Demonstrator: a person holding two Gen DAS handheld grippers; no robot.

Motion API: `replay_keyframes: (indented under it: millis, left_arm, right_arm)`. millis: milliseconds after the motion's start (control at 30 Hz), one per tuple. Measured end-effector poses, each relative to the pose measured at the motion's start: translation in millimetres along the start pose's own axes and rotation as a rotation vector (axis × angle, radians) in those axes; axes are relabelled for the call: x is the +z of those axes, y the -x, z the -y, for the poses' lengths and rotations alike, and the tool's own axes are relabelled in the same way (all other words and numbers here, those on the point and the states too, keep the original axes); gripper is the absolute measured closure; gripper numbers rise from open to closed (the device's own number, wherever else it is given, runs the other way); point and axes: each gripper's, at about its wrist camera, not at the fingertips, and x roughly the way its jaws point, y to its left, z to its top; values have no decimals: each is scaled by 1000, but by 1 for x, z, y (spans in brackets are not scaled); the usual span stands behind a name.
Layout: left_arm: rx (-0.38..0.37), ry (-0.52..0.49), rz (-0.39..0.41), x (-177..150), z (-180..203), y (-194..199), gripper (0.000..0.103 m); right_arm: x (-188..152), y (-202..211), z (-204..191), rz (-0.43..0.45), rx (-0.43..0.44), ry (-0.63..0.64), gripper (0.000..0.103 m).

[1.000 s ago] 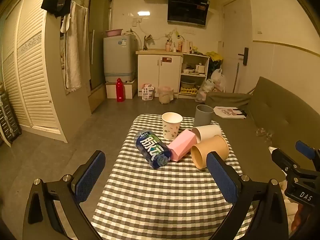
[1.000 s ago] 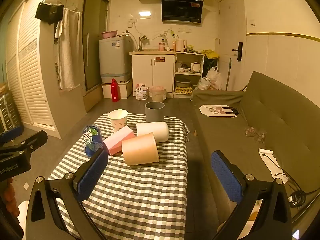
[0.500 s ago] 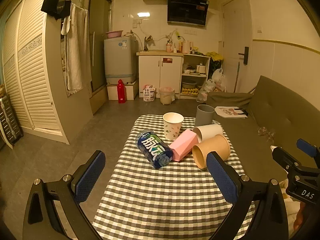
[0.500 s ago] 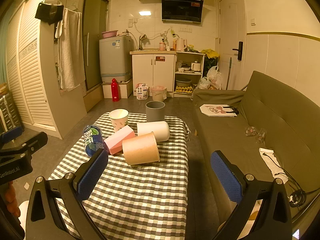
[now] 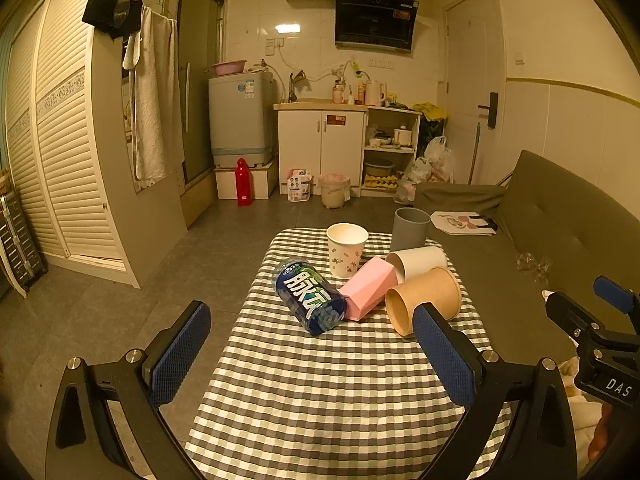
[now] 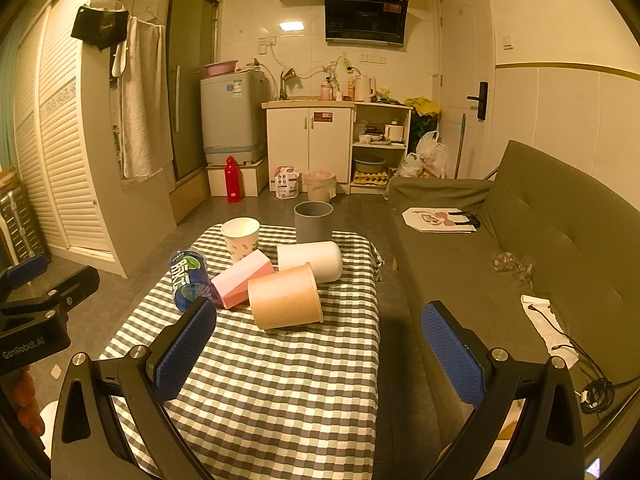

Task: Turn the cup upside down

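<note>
Paper cup (image 5: 346, 249) stands upright (mouth up).

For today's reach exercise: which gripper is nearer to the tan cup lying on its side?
Probably the left gripper, though it's close: the tan cup lies just beyond its right finger. From the right gripper the cup sits ahead, left of centre. Both are open, touching nothing.
</note>
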Motion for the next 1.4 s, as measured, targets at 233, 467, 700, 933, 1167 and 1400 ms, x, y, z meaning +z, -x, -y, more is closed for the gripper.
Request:
replay_keyframes:
  millis: [233, 467, 700, 933, 1167, 1400]
  left_arm:
    - [4, 5, -4, -4, -3, -1, 0]
    - [6, 6, -7, -5, -5, -2, 0]
    - [6, 5, -9, -4, -5, -2, 0]
    - [19, 2, -16, -3, -8, -5, 0]
    - [23, 16, -29, 3, -27, -17, 0]
    - [32, 11, -39, 21, -57, -49, 0]
  right_arm:
    - [0, 0, 0, -4, 2, -2, 0]
    - [0, -1, -2, -6, 5, -3, 0]
    - [-1, -2, -2, -10, 9, -3, 0]
    - [-1, -7, -4, -28, 21, 1, 0]
    - [1, -13, -13, -44, 70, -12, 0]
    - [21, -39, -37, -81, 148, -34, 0]
